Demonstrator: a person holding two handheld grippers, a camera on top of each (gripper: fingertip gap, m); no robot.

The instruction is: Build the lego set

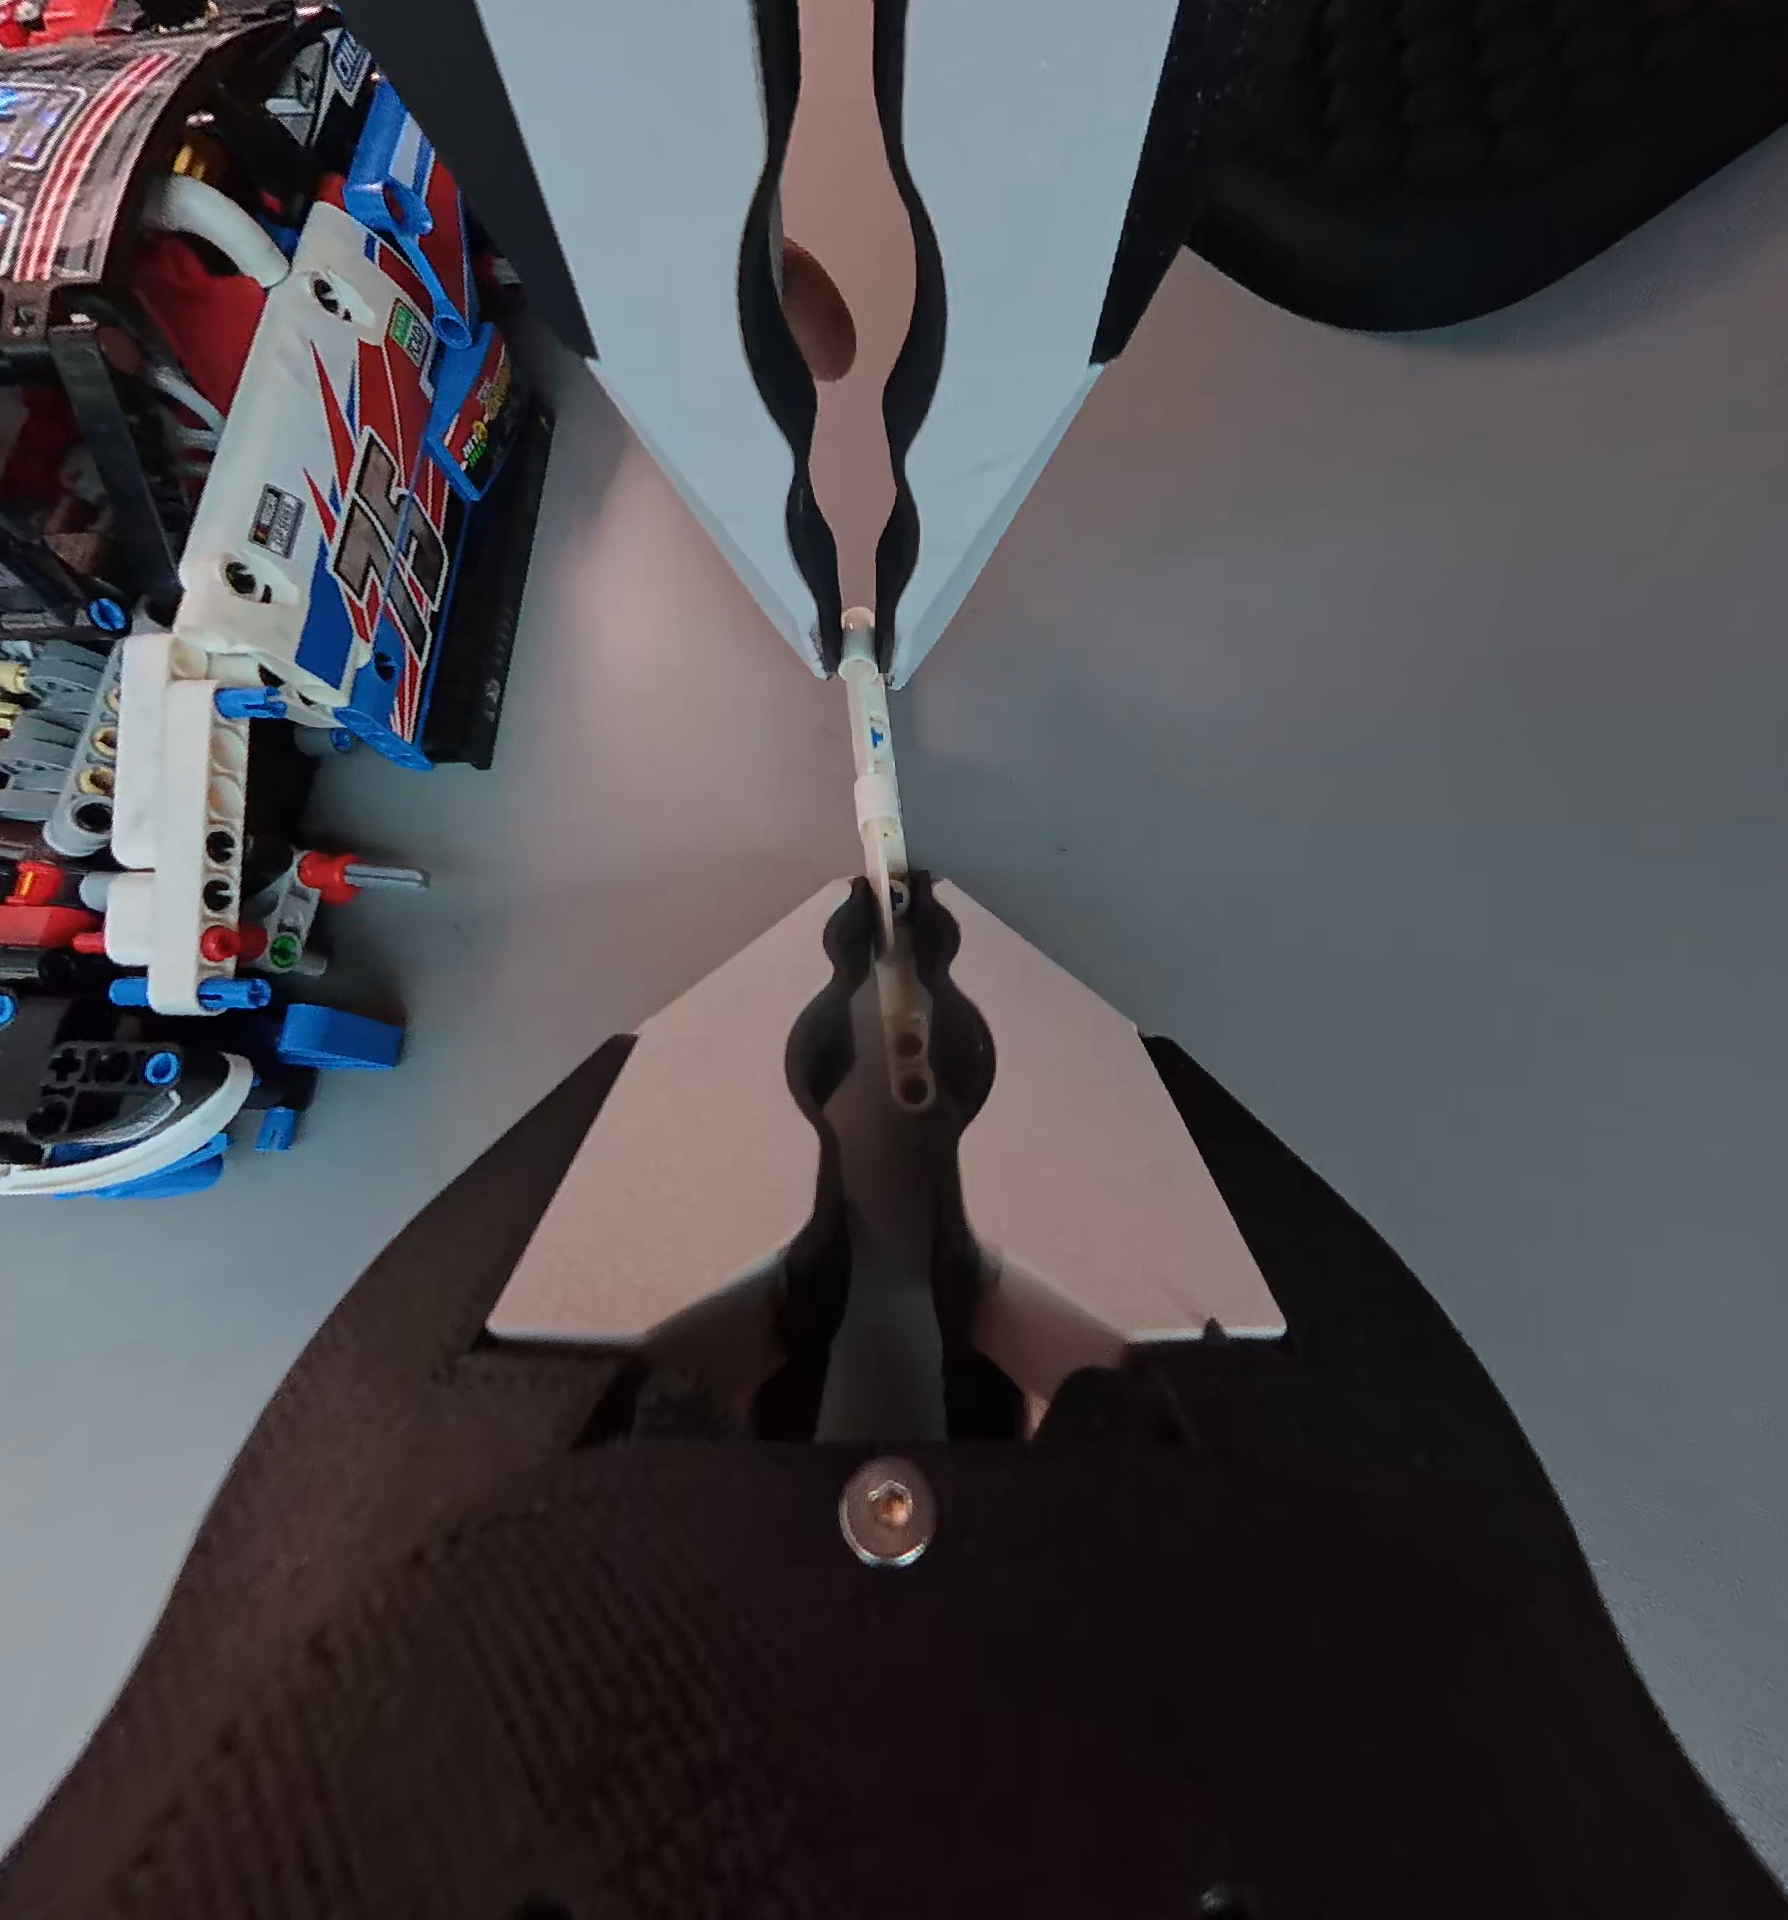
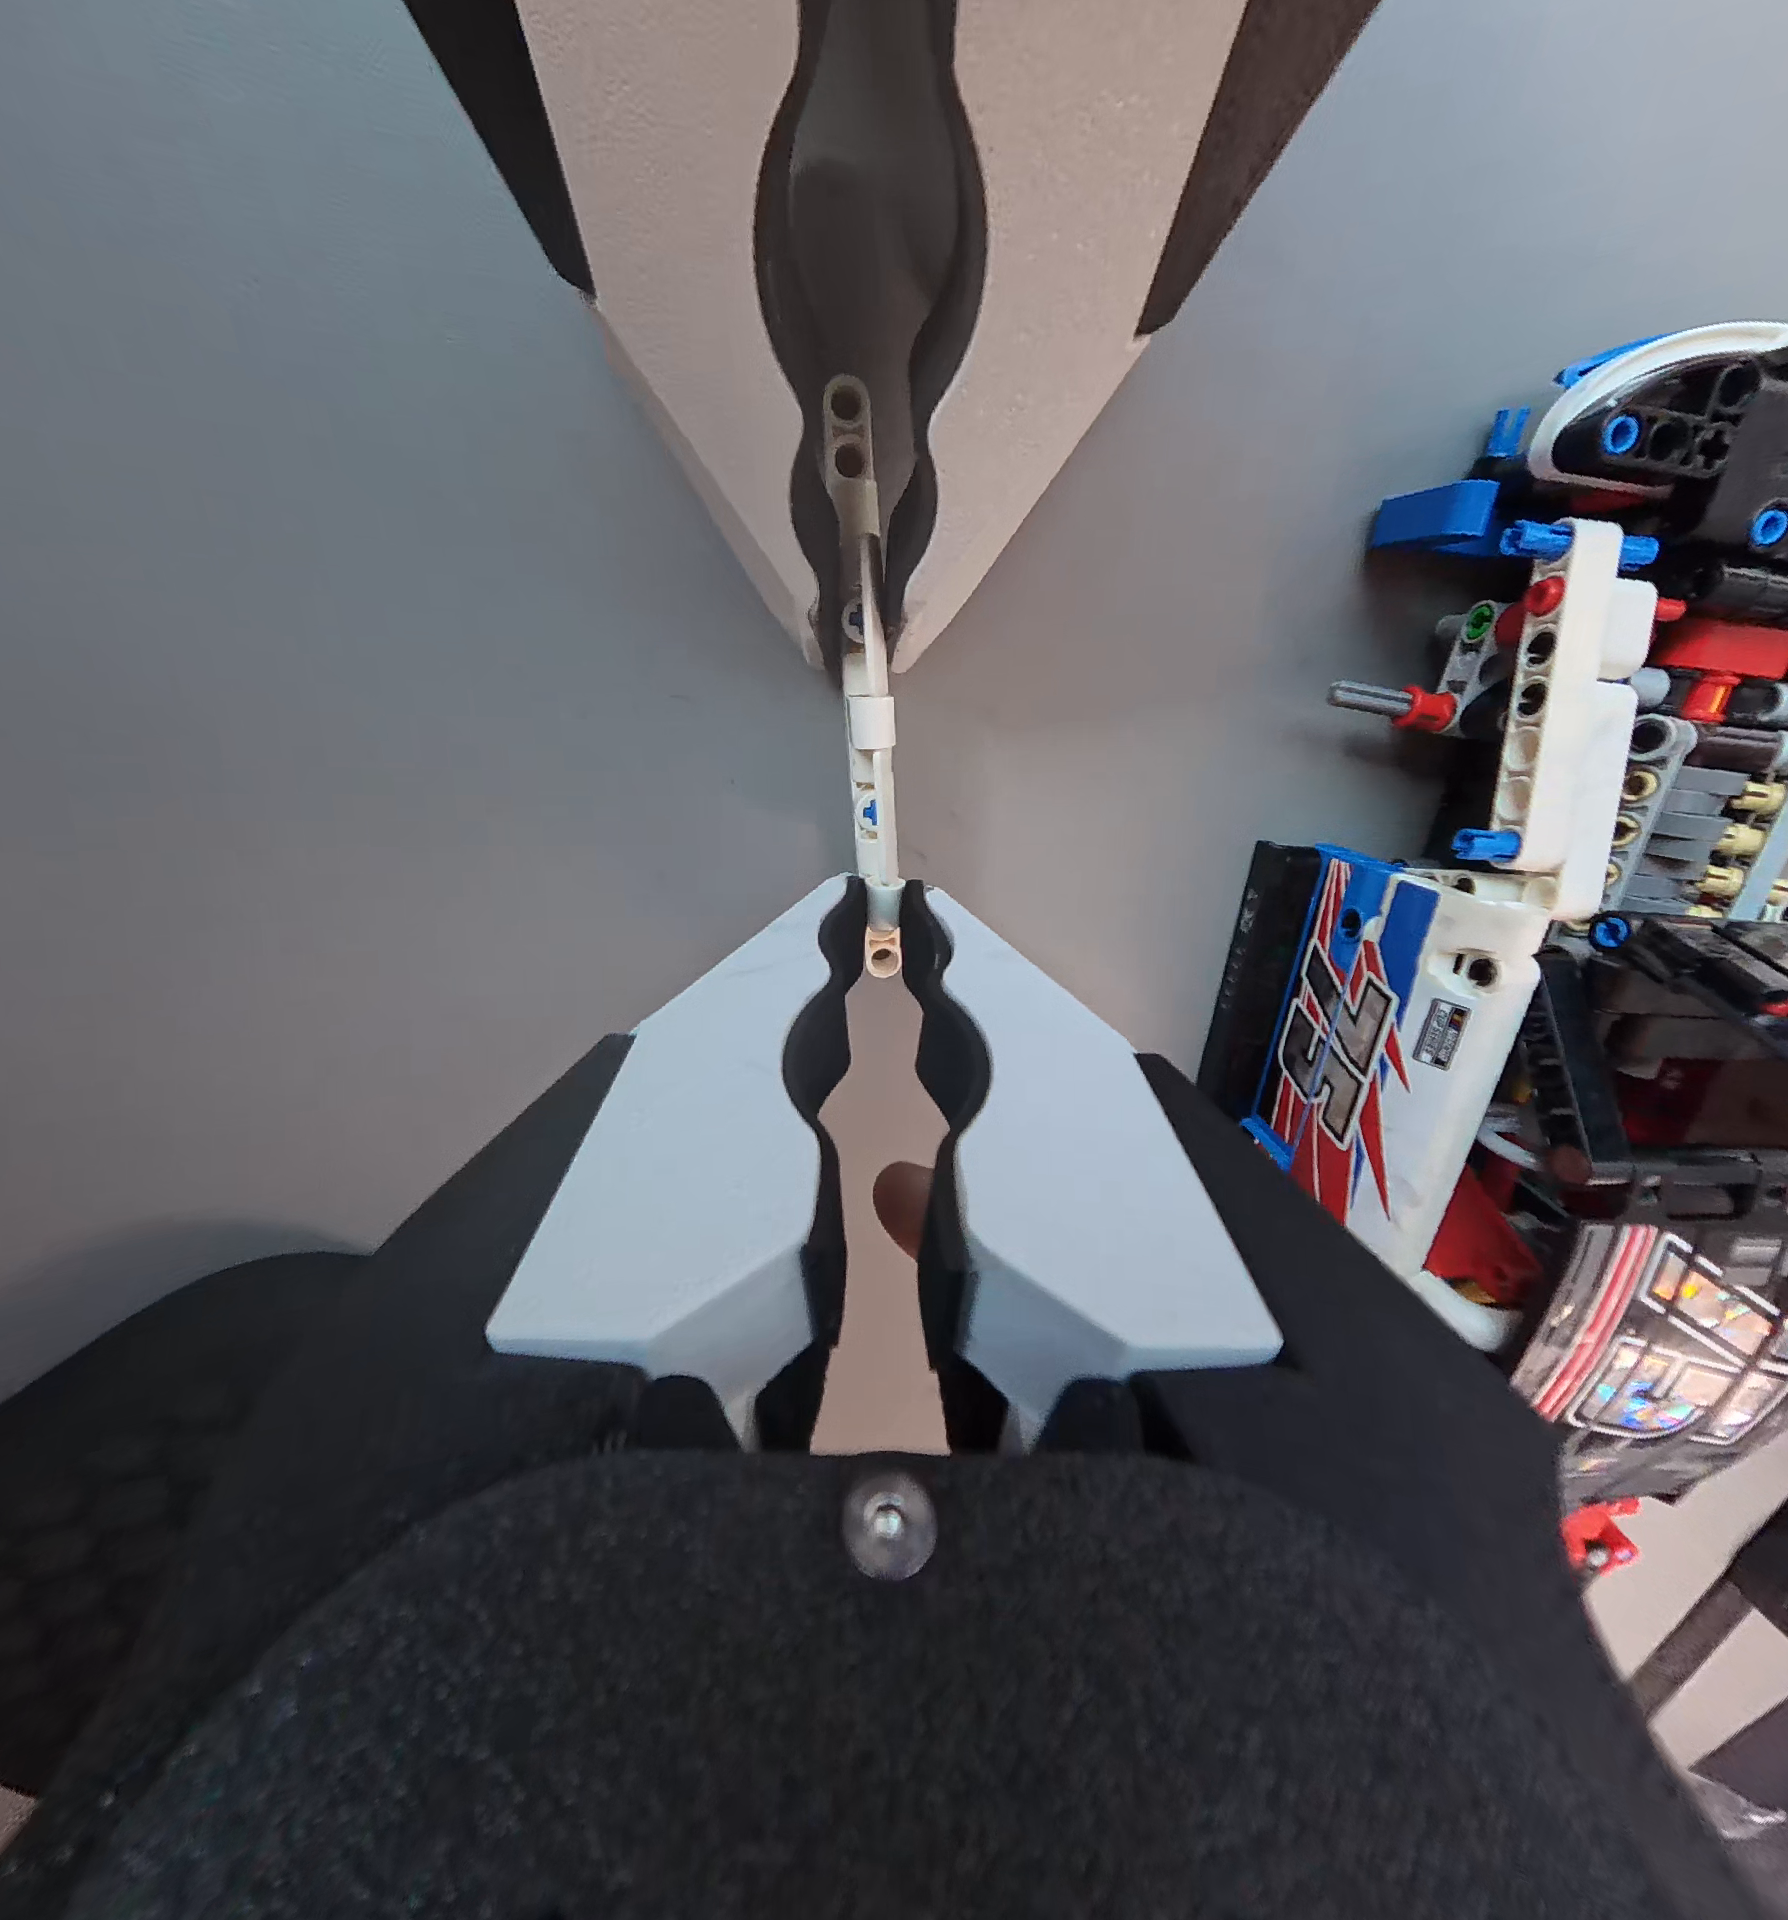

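Beam [image 1: 874, 769] between both clamped tongs [image 1: 885, 894]

Opposed wrist views (shared white piece [image 1: 874, 758])

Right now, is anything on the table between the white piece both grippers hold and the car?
Nothing visible. The white piece is pinched between the left gripper and right gripper, and the grey table between it and the car lies bare. The nearest part of the car is a grey axle pointing toward the piece.
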